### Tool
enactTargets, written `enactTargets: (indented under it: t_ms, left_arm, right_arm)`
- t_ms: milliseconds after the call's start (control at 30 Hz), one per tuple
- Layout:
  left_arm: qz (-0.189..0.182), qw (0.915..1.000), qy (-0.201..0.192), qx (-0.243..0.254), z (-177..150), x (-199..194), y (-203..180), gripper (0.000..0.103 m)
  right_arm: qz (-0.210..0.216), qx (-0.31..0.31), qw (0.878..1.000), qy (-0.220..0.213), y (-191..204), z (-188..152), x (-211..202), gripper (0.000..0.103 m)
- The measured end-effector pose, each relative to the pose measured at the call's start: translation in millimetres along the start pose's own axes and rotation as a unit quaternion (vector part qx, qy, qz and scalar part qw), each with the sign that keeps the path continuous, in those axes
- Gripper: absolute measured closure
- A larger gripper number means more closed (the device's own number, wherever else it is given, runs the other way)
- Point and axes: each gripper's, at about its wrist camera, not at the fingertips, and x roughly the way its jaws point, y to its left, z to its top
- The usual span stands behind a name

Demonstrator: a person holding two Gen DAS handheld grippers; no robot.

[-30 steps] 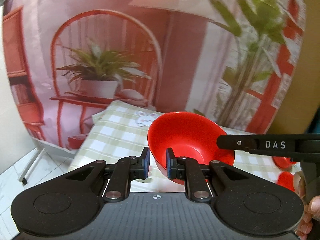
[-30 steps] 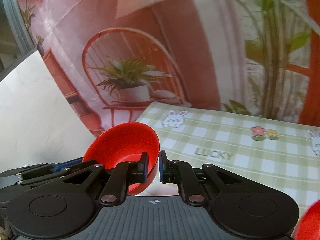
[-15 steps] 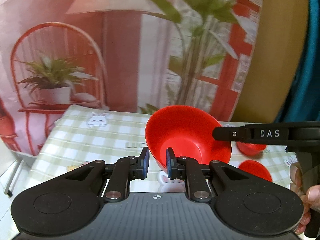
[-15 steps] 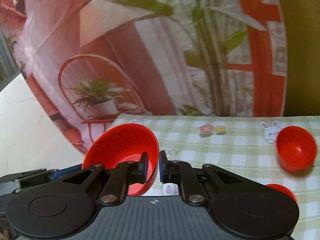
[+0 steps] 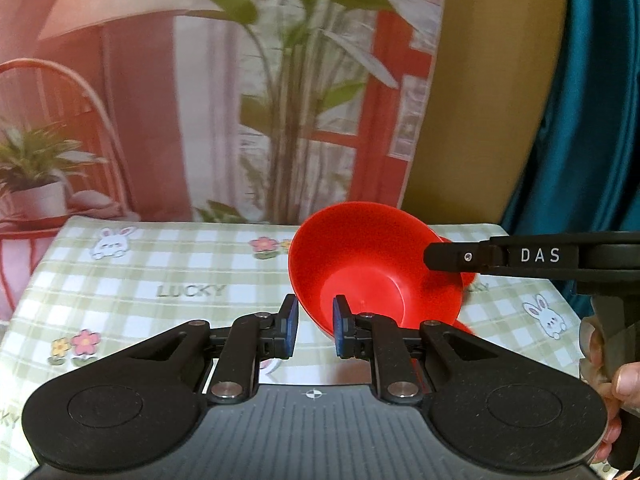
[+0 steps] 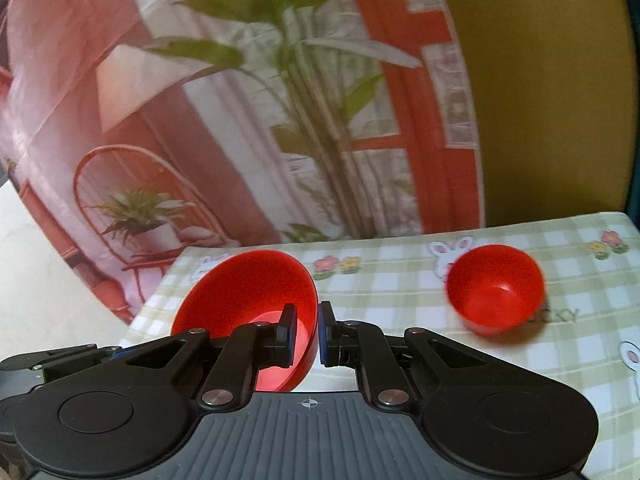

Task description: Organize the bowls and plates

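Note:
A wide red bowl (image 5: pixel 372 264) is held tilted above the checked tablecloth (image 5: pixel 180 280) by both grippers. My left gripper (image 5: pixel 314 326) is shut on its near-left rim. My right gripper (image 6: pixel 307 334) is shut on its opposite rim, and its finger comes in from the right in the left wrist view (image 5: pixel 500 258). The same bowl shows in the right wrist view (image 6: pixel 248 292). A second, smaller red bowl (image 6: pixel 496 290) stands on the cloth to the right. Red edges show behind and under the held bowl in the left wrist view; I cannot tell what they are.
The table's left edge (image 6: pixel 152 304) drops to a pale floor. A printed backdrop with plants (image 5: pixel 288 100) hangs right behind the table. A teal curtain (image 5: pixel 592 120) hangs at the right. The person's hand (image 5: pixel 616 392) grips the right handle.
Both grippers have swung to the right with the wide bowl between them. The small bowl has come closer and more central in the right wrist view. Neither grip has changed.

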Motion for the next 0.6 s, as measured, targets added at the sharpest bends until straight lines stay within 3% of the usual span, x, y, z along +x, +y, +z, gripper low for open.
enactTargets:
  t_ms: [300, 600]
  left_arm:
    - [-0.03, 0.9992, 0.022, 0.013, 0, 27, -37, 0.084]
    - [-0.046, 0.9972, 0.053, 0.025, -10, 48, -53, 0.083]
  right_arm:
    - [-0.025, 0.008, 1.0, -0.005, -44, -1, -17, 0.092]
    - [-0.039, 0.027, 0.999, 0.013, -74, -15, -6, 0.092]
